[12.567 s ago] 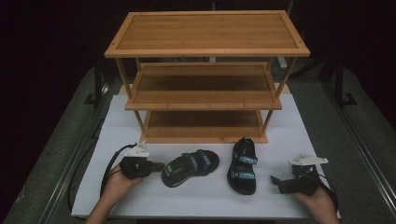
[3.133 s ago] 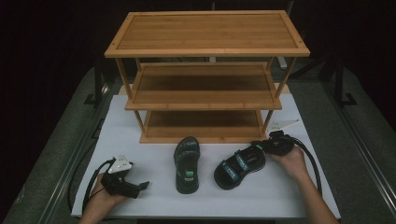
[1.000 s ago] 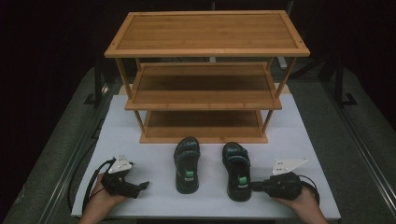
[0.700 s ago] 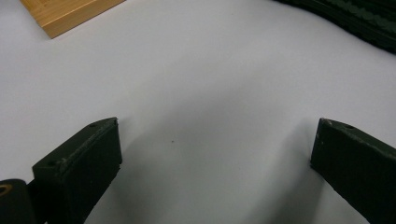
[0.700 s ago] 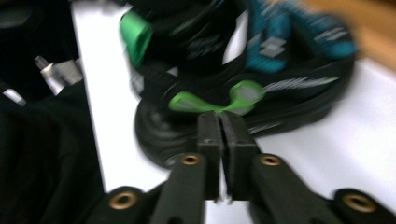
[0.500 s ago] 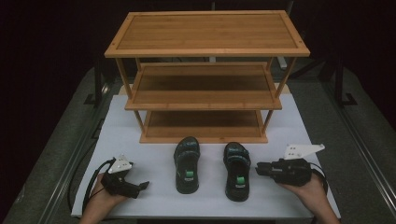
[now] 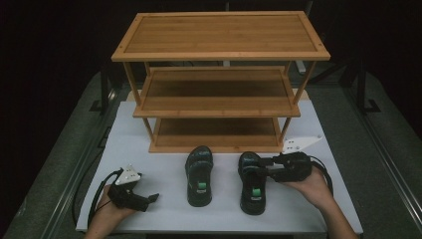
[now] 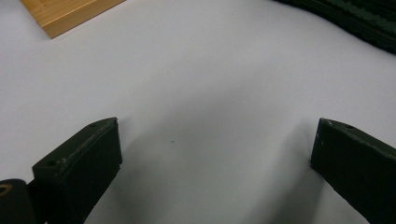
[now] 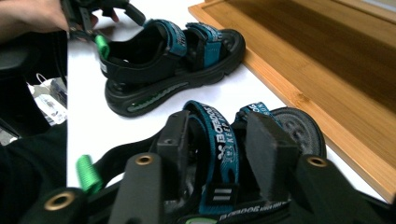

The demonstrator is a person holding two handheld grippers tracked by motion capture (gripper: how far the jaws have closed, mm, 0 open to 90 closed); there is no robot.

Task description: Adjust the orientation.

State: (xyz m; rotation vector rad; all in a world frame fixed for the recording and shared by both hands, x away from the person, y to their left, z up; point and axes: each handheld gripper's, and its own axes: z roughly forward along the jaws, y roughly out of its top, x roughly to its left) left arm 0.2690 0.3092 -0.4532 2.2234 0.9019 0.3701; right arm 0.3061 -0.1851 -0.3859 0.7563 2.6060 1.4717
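Shelves of the bamboo rack [image 7: 219, 89] hold nothing; sandals [image 7: 199, 175] stand below.

Bright overhead light on the white table [image 7: 149, 149], dark surroundings, soft close-up focus.

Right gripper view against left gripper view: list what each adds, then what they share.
Right gripper view: the right gripper, its jaws just opening, straddles the teal strap of the right sandal; a hand beyond. Left gripper view: the left gripper, jaws open over bare table. Both: that white table, the wooden rack, the left sandal.
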